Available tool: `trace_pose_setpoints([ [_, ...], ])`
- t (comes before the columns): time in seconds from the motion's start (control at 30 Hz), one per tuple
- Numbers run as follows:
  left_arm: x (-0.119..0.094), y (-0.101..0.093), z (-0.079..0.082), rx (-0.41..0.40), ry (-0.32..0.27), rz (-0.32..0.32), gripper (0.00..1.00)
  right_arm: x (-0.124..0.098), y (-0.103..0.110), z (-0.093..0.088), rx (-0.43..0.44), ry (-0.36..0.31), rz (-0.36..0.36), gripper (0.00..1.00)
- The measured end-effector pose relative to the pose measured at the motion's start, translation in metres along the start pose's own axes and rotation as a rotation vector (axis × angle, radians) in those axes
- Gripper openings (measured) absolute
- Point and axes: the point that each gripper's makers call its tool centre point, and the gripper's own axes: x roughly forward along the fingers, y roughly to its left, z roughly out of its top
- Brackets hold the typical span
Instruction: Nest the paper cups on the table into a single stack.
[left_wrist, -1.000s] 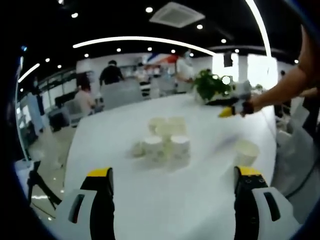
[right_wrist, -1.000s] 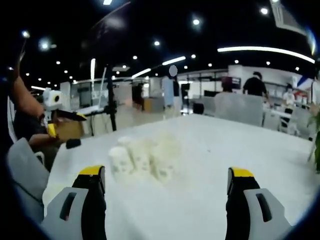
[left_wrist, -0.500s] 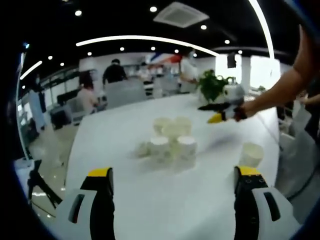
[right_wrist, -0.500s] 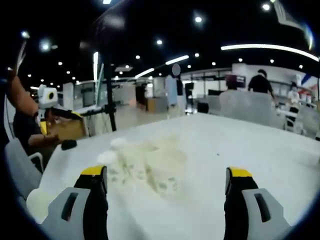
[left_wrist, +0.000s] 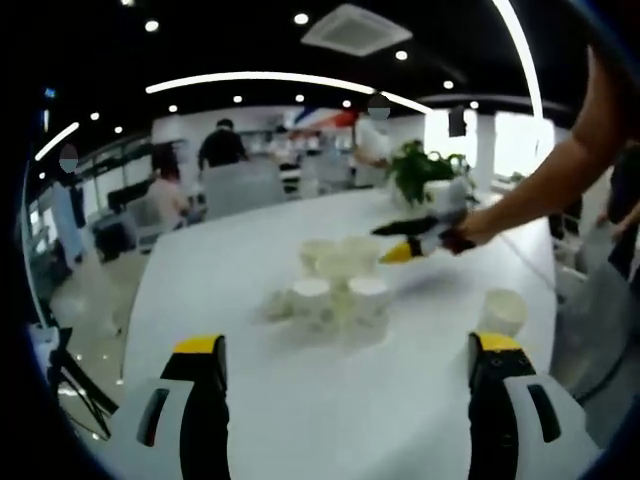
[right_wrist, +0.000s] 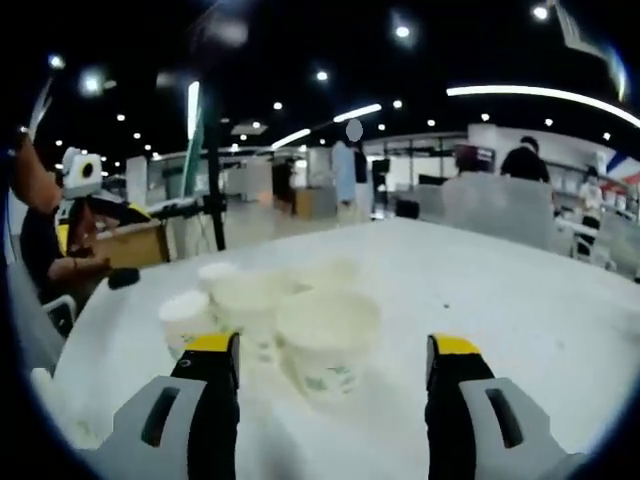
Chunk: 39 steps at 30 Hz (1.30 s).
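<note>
left gripper (left_wrist: 345, 350): jaws spread wide, holding nothing, hanging back over the near end of the table (left_wrist: 230, 270). Pretty much just watching from here.

cups (left_wrist: 335, 280): bunched up mid-table in the left gripper view, a loose cluster of white paper cups all standing mouth up, sides touching or just beside each other. Nothing nested yet as far as I can tell, though it's blurry so I wouldn't swear to it.

lone cup (left_wrist: 501, 310): one more sits well apart from the bunch, off to the right near the table edge. That'll need collecting too.

right gripper (right_wrist: 330, 350): wide open as well, empty. In the left gripper view you can see it reaching in from the right with its yellow tips right over the far side of the bunch.

nearest cup (right_wrist: 327, 338): in the right gripper view it sits dead between the jaws, upright, jaws on either side but not touching it.

step: I'd call this the approach for the very first pick, so basically zero progress on the stack.

next move: probably ease forward a touch, close gently on the rim or wall (thin paper, will crush or tip if squeezed hard), lift straight up and drop it into a neighbour. Neighbours are tight so they may get knocked.

writing: some greenish print low on the nearest cup, too smeared to read.
</note>
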Motion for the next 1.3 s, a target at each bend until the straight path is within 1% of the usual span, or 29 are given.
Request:
trace_pose_setpoints([
  [0.07,-0.001,-0.002,-0.001,0.002,0.009,-0.003,0.98,0.004,0.002,0.001,-0.001,-0.001,0.009,0.72],
  [0.3,-0.005,-0.004,0.0,0.0,0.011,-0.003,0.98,0.017,0.009,-0.007,-0.033,0.036,0.036,0.66],
  [0.37,-0.005,-0.003,0.0,-0.001,0.011,-0.001,0.98,0.021,0.009,-0.009,-0.035,0.044,0.039,0.61],
  [0.4,-0.005,-0.003,-0.001,-0.001,0.012,0.0,0.98,0.023,0.005,-0.012,-0.035,0.048,0.016,0.58],
  [0.47,-0.005,-0.003,-0.003,-0.003,0.016,0.001,0.98,0.026,0.003,-0.013,-0.01,0.046,0.003,0.53],
  [0.53,-0.005,-0.002,-0.006,-0.006,0.019,0.001,0.98,0.027,0.005,-0.014,-0.015,0.051,0.007,0.51],
  [0.67,-0.006,-0.005,-0.009,-0.009,0.02,-0.003,0.98,0.029,0.009,-0.015,-0.015,0.055,0.027,0.51],
  [0.7,-0.006,-0.006,-0.009,-0.009,0.023,-0.004,0.98,0.03,0.008,-0.015,-0.013,0.056,0.028,0.5],
  [0.77,-0.006,-0.006,-0.01,-0.007,0.026,-0.004,0.98,0.031,0.007,-0.014,-0.011,0.06,0.022,0.43],
  [0.83,-0.007,-0.006,-0.009,-0.007,0.026,-0.004,0.98,0.031,0.005,-0.015,0.002,0.058,0.021,0.43],
  [1.07,-0.006,-0.006,-0.005,-0.003,0.025,-0.004,0.98,0.028,0.007,-0.011,0.0,0.054,0.019,0.41],
  [1.23,-0.004,-0.009,-0.003,-0.009,0.018,-0.01,0.98,0.021,0.004,-0.003,0.013,0.049,0.01,0.42],
  [1.3,-0.003,-0.01,-0.003,-0.005,0.025,-0.01,0.98,0.019,0.001,0.005,0.029,0.034,0.006,0.42],
])
